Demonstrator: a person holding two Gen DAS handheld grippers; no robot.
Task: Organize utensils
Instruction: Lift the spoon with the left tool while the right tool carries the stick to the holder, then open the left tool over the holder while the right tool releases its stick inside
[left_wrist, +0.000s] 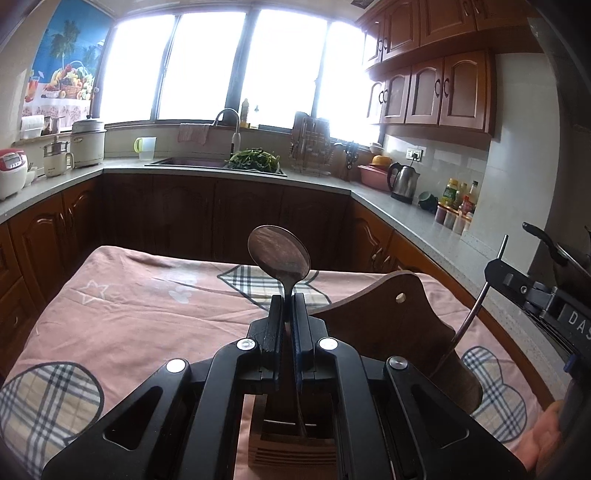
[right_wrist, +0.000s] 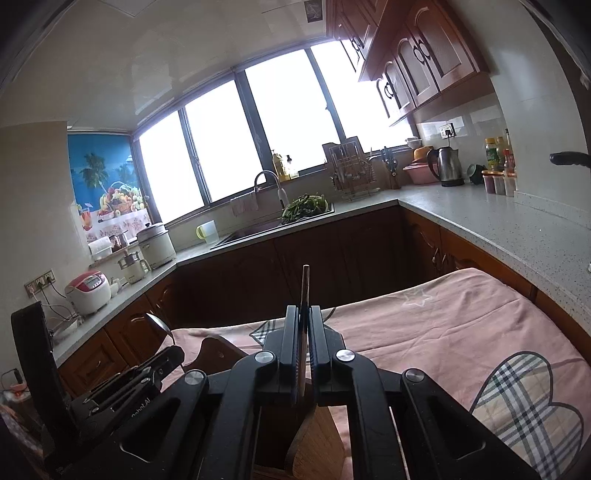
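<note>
While both grippers hold a utensil above the wooden holder, the task stands at the step of putting the pieces in. The spoon is clamped at its neck in the left gripper, whose two fingers are pressed together on it; its bowl points up and away, and its handle runs down between the fingers toward the open compartment of the holder just below. In the right gripper a thin utensil is seen on edge, so I cannot tell if it is a knife or another piece; the fingers are closed on it too, and its lower end points to the wooden holder underneath. In the left view, the right gripper shows at the right edge with its thin metal stem curving down beside the high back of the holder.

The holder stands on a pink cloth with check patches, which covers the table near the person. Farther off are the dark cabinets, the grey counter with a sink full of green vegetables, and a kettle on the right side.

I judge that the next move calls for lowering each handle straight into its slot, keeping it upright so that it does not catch the wooden edge, and only then letting the fingers go apart.
</note>
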